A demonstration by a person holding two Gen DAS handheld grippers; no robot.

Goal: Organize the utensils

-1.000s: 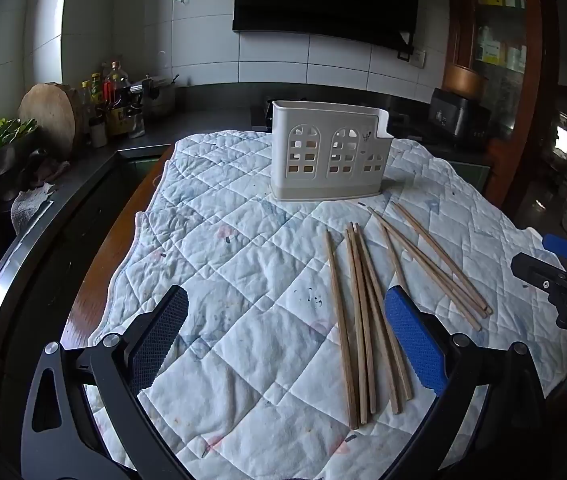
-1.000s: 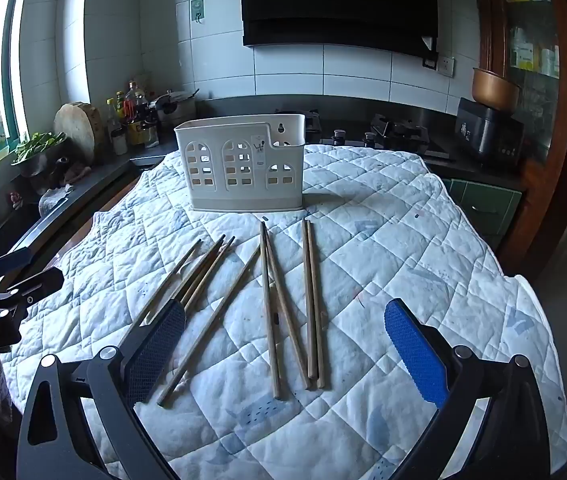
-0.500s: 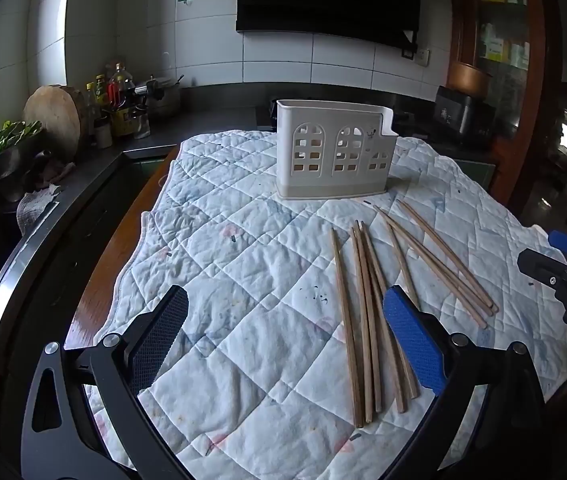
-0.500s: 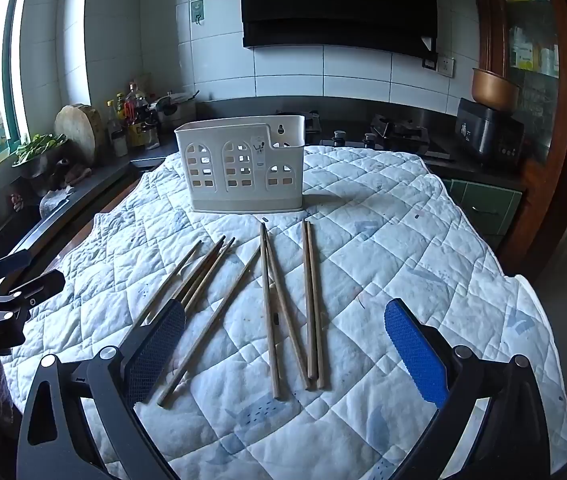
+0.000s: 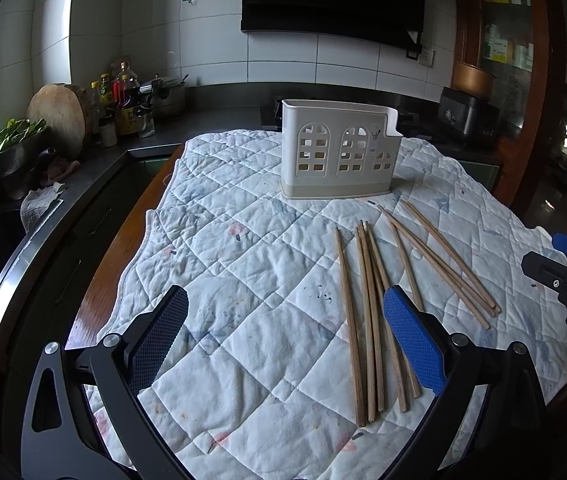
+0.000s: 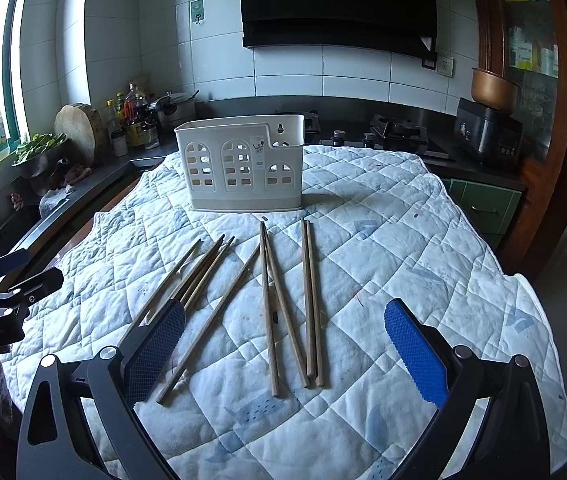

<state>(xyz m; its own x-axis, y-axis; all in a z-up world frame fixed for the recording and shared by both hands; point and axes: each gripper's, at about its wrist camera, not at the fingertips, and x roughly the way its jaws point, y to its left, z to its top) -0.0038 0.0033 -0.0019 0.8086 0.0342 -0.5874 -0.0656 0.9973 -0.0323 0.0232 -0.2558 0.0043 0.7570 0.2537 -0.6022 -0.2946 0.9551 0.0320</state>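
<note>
Several wooden chopsticks lie loose on a quilted white cloth, also seen in the right wrist view. A white plastic utensil holder with window cut-outs stands upright behind them, shown too in the right wrist view. My left gripper is open and empty, above the cloth left of the chopsticks. My right gripper is open and empty, hovering over the near ends of the chopsticks.
A dark counter at left holds bottles, a round wooden board and a bowl of greens. A stove and black cooker stand behind. A wooden cabinet stands at right. The table's left edge is exposed wood.
The left gripper has shifted slightly, so the holder and chopsticks sit a little lower and further right in its view. The right gripper has barely moved. Both stay open.
</note>
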